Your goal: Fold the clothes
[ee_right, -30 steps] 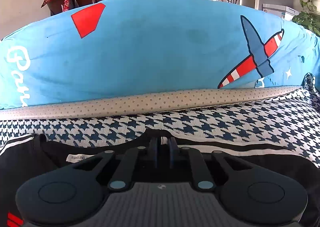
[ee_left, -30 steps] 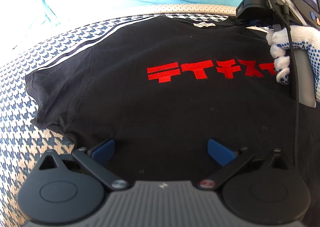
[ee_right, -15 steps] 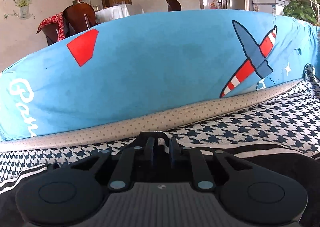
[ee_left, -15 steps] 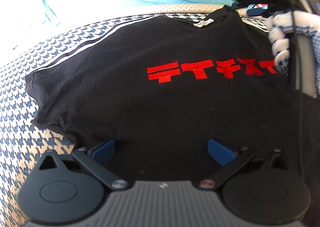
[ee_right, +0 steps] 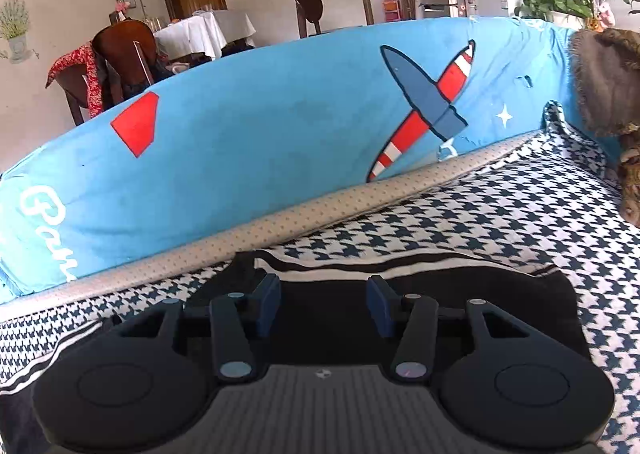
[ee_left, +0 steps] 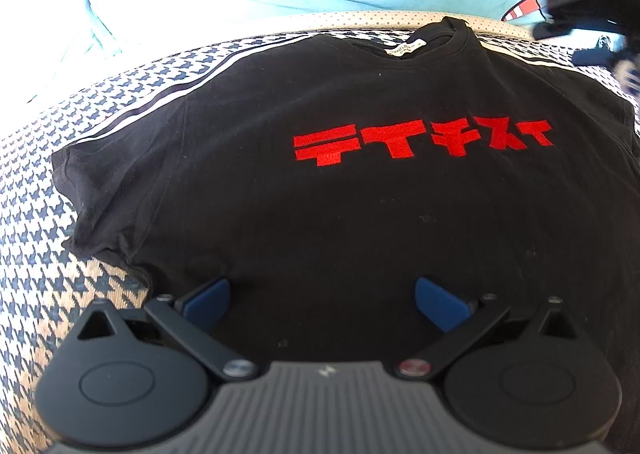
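Both my claws stand spread and hold nothing: left gripper (ee_left: 322, 296) at bottom centre, black T-shirt (ee_left: 320, 182) filling the frame above it; right gripper (ee_right: 323, 304) over its shoulder, houndstooth cover (ee_right: 500, 214) beyond.

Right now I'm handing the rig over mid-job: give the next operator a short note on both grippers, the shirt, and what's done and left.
Left gripper: jaws open, empty, over the lower part of the shirt.
Right gripper: jaws open, empty, at the shirt's far edge near the collar.
Shirt: spread flat, print up, on the houndstooth cover, collar toward the blue cushion.
Done: shirt laid out; no fold visible.
Left: all the folding, probably starting with the sleeve.
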Motion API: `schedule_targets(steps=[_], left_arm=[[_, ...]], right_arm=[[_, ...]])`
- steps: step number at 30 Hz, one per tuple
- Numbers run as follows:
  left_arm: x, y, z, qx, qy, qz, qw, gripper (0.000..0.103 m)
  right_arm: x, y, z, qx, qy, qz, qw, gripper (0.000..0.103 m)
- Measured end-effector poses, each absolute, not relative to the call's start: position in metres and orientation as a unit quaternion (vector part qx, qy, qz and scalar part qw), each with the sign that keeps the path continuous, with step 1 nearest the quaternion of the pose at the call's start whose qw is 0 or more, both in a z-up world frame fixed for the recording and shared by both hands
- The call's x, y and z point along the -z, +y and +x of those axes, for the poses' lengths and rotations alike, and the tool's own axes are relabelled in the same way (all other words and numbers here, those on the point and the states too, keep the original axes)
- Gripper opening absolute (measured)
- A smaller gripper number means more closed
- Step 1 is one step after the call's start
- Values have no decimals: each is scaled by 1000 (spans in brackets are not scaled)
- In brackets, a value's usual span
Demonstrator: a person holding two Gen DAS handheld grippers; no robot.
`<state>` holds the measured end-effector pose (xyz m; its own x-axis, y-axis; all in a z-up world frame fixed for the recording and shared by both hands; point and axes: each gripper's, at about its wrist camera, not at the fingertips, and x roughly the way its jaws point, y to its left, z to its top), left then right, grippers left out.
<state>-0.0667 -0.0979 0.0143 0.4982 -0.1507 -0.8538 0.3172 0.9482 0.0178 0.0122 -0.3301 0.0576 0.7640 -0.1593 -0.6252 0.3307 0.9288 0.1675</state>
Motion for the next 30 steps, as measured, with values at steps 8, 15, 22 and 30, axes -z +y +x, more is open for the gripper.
schedule_targets(steps=[8, 15, 22, 30], left_arm=[[-16, -97, -69, 136, 479, 89, 862, 103], [-16, -97, -69, 133, 479, 88, 863, 103], [-17, -96, -69, 130, 479, 88, 864, 103], [-16, -96, -69, 132, 477, 88, 864, 103]], right_arm=[[-72, -362, -46, 150, 323, 154, 922, 48], [-72, -391, -96, 181, 324, 173, 913, 49], [-63, -422, -119, 221, 324, 212, 895, 73], [-40, -453, -115, 226, 324, 324, 860, 73]])
